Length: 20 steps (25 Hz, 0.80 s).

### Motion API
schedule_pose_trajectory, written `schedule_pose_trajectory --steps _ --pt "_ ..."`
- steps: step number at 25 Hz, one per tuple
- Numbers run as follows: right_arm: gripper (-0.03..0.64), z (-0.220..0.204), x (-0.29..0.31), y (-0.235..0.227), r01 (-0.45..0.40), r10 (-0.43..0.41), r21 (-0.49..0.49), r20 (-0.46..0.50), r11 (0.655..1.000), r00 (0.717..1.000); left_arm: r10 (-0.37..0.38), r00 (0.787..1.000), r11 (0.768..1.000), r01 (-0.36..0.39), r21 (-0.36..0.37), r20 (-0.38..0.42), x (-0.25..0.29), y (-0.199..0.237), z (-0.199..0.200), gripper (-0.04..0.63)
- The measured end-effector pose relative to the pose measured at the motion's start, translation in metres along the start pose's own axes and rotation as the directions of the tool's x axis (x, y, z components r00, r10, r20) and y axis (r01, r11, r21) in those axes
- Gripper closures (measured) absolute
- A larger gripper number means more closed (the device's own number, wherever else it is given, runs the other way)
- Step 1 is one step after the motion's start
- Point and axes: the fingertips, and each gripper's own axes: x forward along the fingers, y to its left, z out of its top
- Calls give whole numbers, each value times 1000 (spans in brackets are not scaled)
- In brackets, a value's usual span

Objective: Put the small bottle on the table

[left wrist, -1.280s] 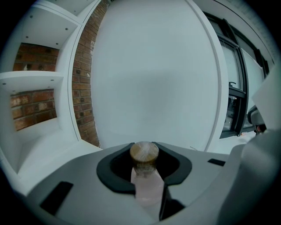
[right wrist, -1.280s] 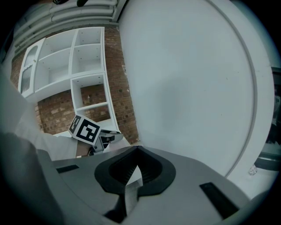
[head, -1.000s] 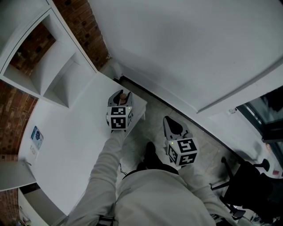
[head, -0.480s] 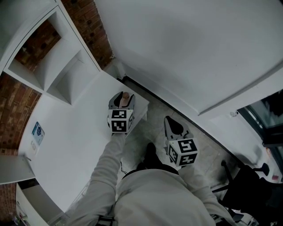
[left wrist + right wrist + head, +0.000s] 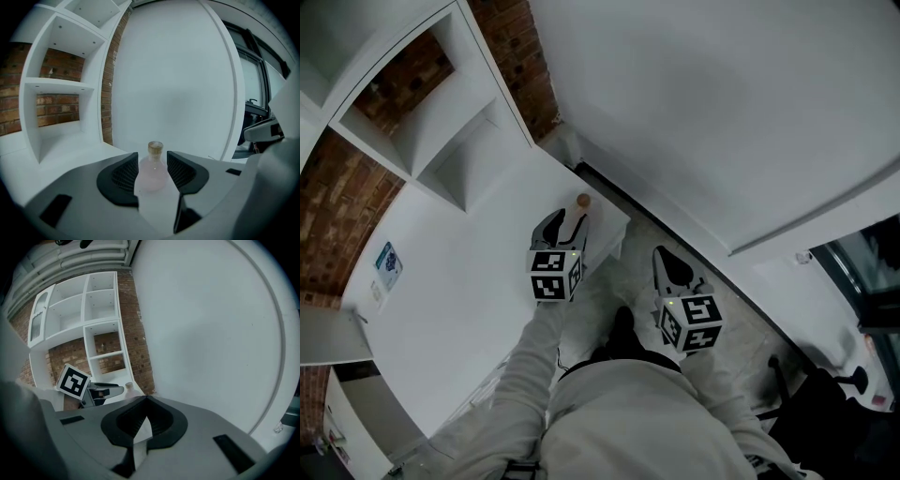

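Observation:
The small bottle [image 5: 582, 202], pale pink glass with a cork stopper, stands upright on the white table [image 5: 459, 281] close to its far right corner. My left gripper [image 5: 566, 221] is just behind it, open. In the left gripper view the bottle [image 5: 152, 176] shows in the gap at the jaw tips of the left gripper [image 5: 152, 161], and the dark pads [image 5: 123, 176] stand off its sides. My right gripper [image 5: 667, 258] hangs over the floor to the right of the table. Its jaws are shut with nothing between them, as the right gripper view [image 5: 146, 399] shows.
A white shelf unit [image 5: 441, 122] against a brick wall borders the table's far side. A small blue-printed card [image 5: 386, 265] lies at the table's left. The table edge [image 5: 617, 232] drops off just right of the bottle. A dark office chair [image 5: 825, 384] stands lower right.
The left gripper's jaws have opened off the bottle and drawn back a little toward me. The bottle now stands free near the table corner. The right gripper has barely moved.

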Motion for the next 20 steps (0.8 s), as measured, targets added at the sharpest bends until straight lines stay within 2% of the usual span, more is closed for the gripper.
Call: schedule_pose_trajectory --steps 12,20 --pt "589 9 12 26 -71 71 -38 10 997 997 25 999 999 -24 -44 22 -47 12 -1 484" --pt "589 12 18 43 -113 114 -67 5 991 993 54 998 994 -52 -98 26 -80 18 -9 514"
